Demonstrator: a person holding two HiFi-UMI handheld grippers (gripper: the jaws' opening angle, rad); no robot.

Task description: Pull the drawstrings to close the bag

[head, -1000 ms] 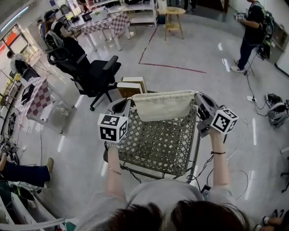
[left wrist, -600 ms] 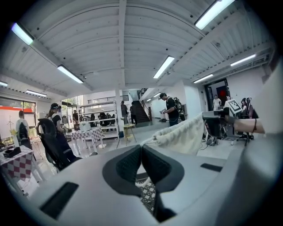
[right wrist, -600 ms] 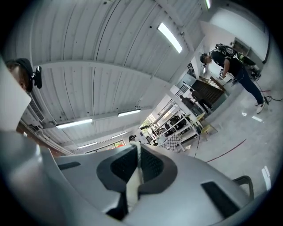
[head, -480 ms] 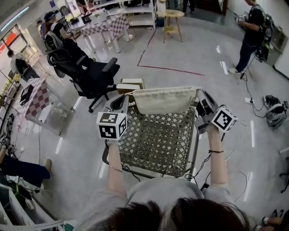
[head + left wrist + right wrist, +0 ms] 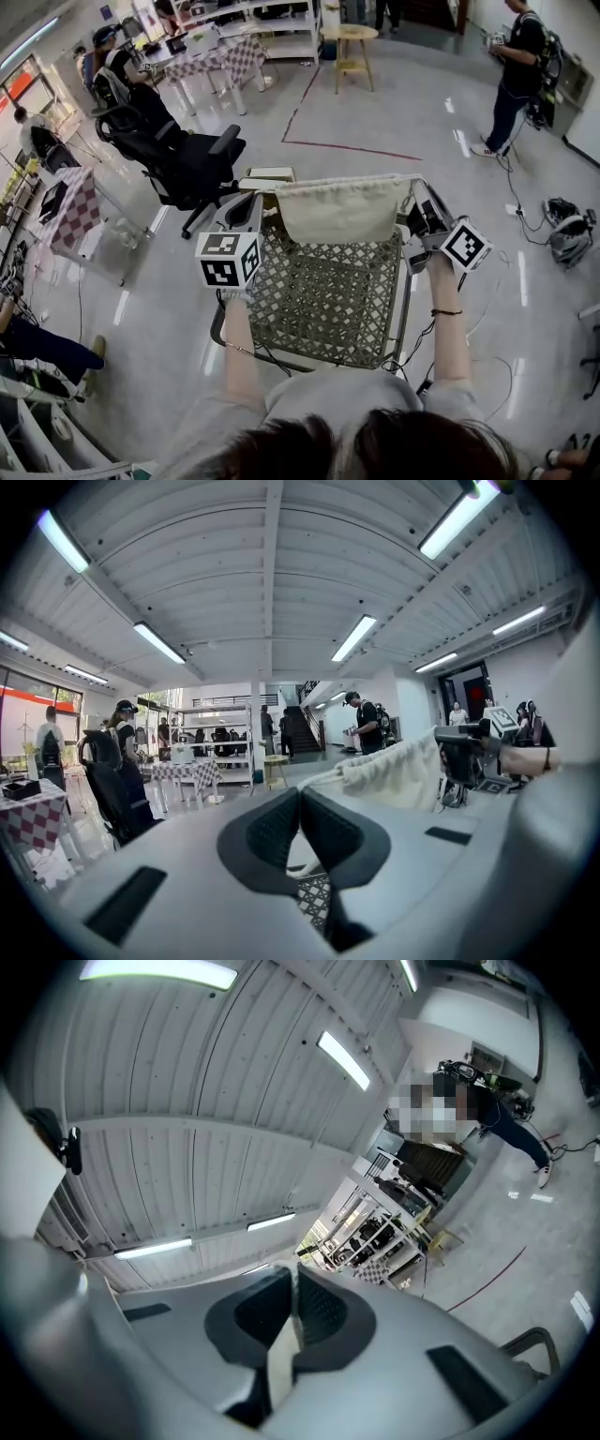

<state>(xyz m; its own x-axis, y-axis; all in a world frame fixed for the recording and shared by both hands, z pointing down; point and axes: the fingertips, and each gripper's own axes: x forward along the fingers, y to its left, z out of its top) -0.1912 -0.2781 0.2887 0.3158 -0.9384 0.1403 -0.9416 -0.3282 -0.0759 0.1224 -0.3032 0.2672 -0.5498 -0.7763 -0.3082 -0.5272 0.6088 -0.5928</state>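
Observation:
A cream cloth drawstring bag (image 5: 342,208) hangs stretched between my two grippers above a lattice-woven chair seat (image 5: 328,295). Its top hem is ruffled. My left gripper (image 5: 263,195) is at the bag's left corner, shut on the white drawstring (image 5: 306,867). In the left gripper view (image 5: 298,803) the bag (image 5: 394,772) runs off to the right toward the other gripper (image 5: 469,752). My right gripper (image 5: 413,190) is at the bag's right corner. In its own view (image 5: 293,1286) it points up at the ceiling, and its jaws pinch a cream strip of drawstring (image 5: 280,1358).
A black office chair (image 5: 187,155) and cardboard boxes (image 5: 269,176) stand just beyond the bag. A person (image 5: 514,66) stands at the far right, near a dark bag on the floor (image 5: 569,230). A wooden stool (image 5: 355,39) and checked-cloth tables (image 5: 230,52) are at the back.
Both grippers have risen a little with the bag still stretched between them. The right gripper has tilted further upward.

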